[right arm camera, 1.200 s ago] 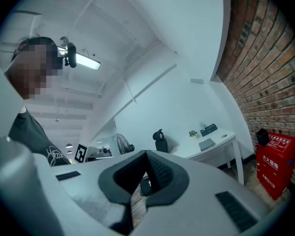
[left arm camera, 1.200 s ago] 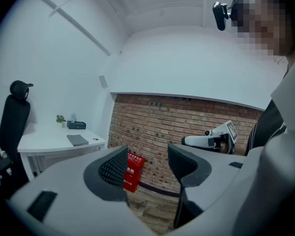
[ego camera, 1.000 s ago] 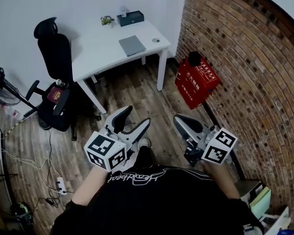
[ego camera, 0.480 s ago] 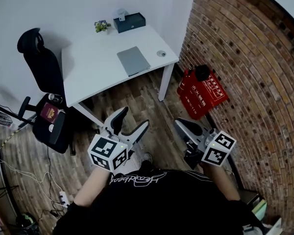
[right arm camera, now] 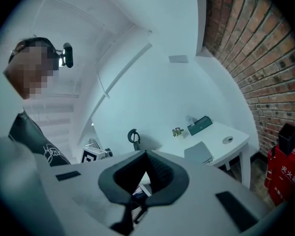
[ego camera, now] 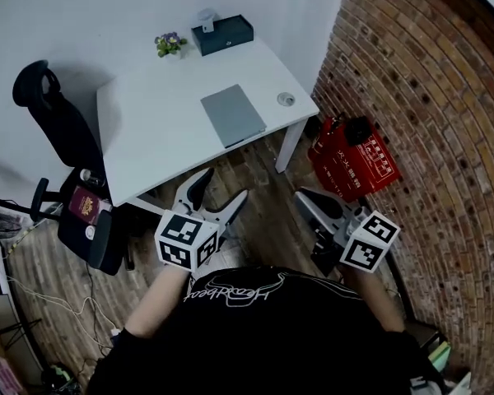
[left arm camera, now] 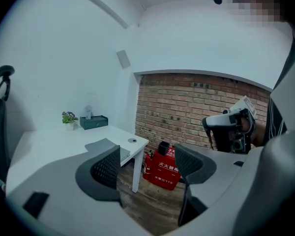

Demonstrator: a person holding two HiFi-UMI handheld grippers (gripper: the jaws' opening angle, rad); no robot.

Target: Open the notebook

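Observation:
A closed grey notebook (ego camera: 233, 115) lies flat on the white table (ego camera: 148, 130), near its front edge. The left gripper view shows the notebook (left arm camera: 103, 144) partly behind one jaw, and it (right arm camera: 199, 153) also appears in the right gripper view. My left gripper (ego camera: 224, 186) is held over the wooden floor short of the table, its jaws wide open and empty (left arm camera: 147, 163). To its right, my right gripper (ego camera: 306, 197) is also short of the table, its pads meeting with nothing between them (right arm camera: 146, 154).
A dark box (ego camera: 222, 33), a small plant (ego camera: 170, 43) and a round grommet (ego camera: 286, 99) are on the table. A black office chair (ego camera: 58, 130) stands at the left. A red fire-extinguisher box (ego camera: 354, 161) sits by the brick wall (ego camera: 445, 97) at the right.
The table and notebook have come nearer and lower in the head view as the person walks toward them. Both grippers have travelled forward with the person.

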